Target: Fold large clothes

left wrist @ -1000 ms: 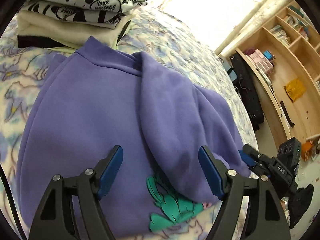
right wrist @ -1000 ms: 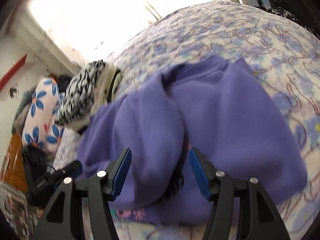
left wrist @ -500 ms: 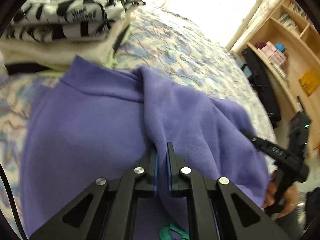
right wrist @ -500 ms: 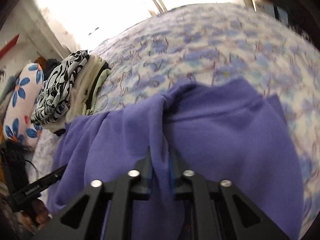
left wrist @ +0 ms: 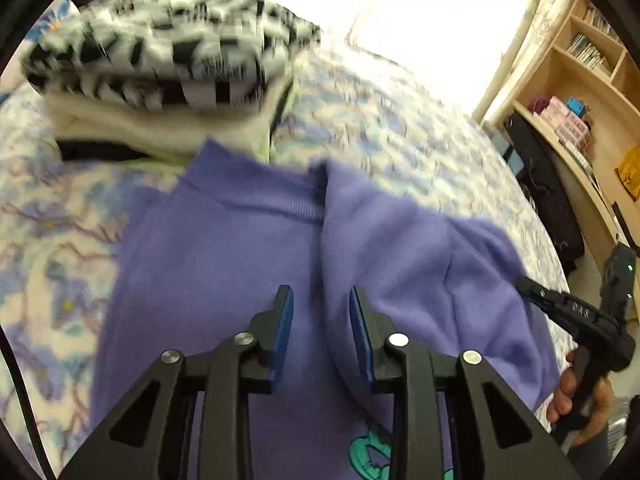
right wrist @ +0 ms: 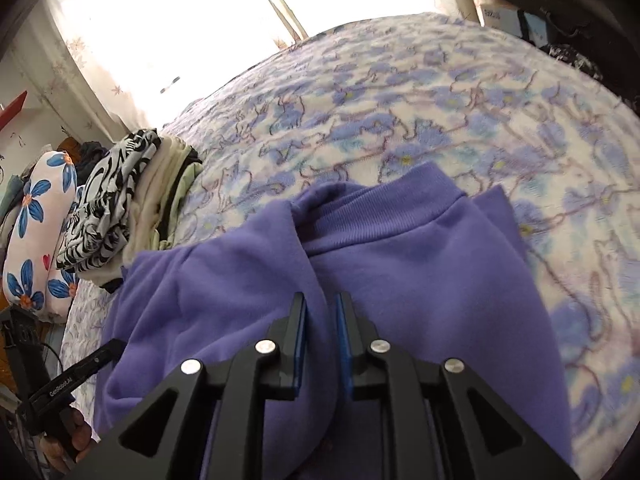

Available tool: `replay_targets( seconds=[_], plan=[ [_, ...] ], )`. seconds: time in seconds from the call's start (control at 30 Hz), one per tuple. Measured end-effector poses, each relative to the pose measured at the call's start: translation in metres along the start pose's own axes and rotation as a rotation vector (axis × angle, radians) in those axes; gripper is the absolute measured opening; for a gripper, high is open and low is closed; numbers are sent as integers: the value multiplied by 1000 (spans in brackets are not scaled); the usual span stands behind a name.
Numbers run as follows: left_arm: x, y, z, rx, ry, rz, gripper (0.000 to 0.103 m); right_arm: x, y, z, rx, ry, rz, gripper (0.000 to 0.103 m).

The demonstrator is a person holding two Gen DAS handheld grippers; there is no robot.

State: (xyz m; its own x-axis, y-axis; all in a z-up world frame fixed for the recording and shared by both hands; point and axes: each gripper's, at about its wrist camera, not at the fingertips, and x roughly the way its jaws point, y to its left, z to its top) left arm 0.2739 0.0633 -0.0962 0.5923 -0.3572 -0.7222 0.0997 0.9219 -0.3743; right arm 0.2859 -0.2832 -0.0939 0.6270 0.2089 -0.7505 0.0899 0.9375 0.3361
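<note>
— So, where is the purple sweatshirt (left wrist: pixel 224 264) lying relative to the left gripper (left wrist: pixel 320 300)?

— It is lying flat on the bed's floral blanket (left wrist: pixel 400 136), collar pointing away from the camera, and one side is folded over the middle. The edge of that folded flap is running right up between the left jaws. They have just been opening, and they are now standing slightly apart with the flap's edge between them; the blue pads (left wrist: pixel 285 320) are not pressing on the cloth.

— And the right gripper (right wrist: pixel 321 308)?

— Its jaws have also just been opening, but only a little, so they are sitting much closer together. A ridge of purple fabric is rising between them, though I cannot tell whether the pads are touching it. In this view the sweatshirt (right wrist: pixel 420 272) is spreading out on the blanket (right wrist: pixel 400 100) ahead of the jaws, its ribbed collar at the far end.

— Anything else nearby?

— A stack of folded clothes (right wrist: pixel 116 208), topped with a black-and-white print, is sitting just beyond the sweatshirt's shoulder, beside a flowered pillow (right wrist: pixel 36 232). A hand (left wrist: pixel 576 396) is gripping the other gripper's handle at the left view's edge.
</note>
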Motion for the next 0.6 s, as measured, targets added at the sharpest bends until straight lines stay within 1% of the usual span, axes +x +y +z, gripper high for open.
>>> replay_targets(
  seconds=[0.07, 0.13, 0.17, 0.2, 0.27, 0.3, 0.33, 0.4, 0.43, 0.47, 0.5, 0.6],
  plan=[
    [-15, -10, 0, 6, -37, -26, 27, -17, 15, -3, -35, -54, -2, 14],
    [-21, -23, -1, 14, -37, -65, 27, -28, 32, -9, -68, -80, 28, 14],
    [-21, -31, -2, 20, -26, -86, 26, -31, 44, -14, -88, -76, 58, 14],
    [-20, -39, -5, 28, -8, -111, 23, -32, 52, -18, -100, -64, 75, 14],
    [-10, -57, -13, 54, 44, -141, 20, -29, 66, -28, -122, -32, 106, 14],
    [-5, -64, -18, 69, 59, -140, 20, -25, 71, -36, -134, -10, 114, 14],
    [1, -71, -26, 92, 71, -118, 20, -22, 74, -41, -143, 3, 113, 15],
    [12, -75, -38, 116, 94, -69, 20, -11, 74, -56, -166, 33, 67, 15],
    [17, -74, -46, 125, 108, -33, 20, -7, 72, -62, -175, 46, 35, 12],
    [20, -72, -51, 132, 110, -16, 21, -4, 67, -67, -182, 53, 10, 9],
    [21, -68, -54, 134, 110, -18, 21, -5, 63, -73, -189, 45, -3, 1],
    [22, -62, -56, 129, 113, -43, 21, -16, 52, -78, -189, 11, -1, 0]
  ],
)
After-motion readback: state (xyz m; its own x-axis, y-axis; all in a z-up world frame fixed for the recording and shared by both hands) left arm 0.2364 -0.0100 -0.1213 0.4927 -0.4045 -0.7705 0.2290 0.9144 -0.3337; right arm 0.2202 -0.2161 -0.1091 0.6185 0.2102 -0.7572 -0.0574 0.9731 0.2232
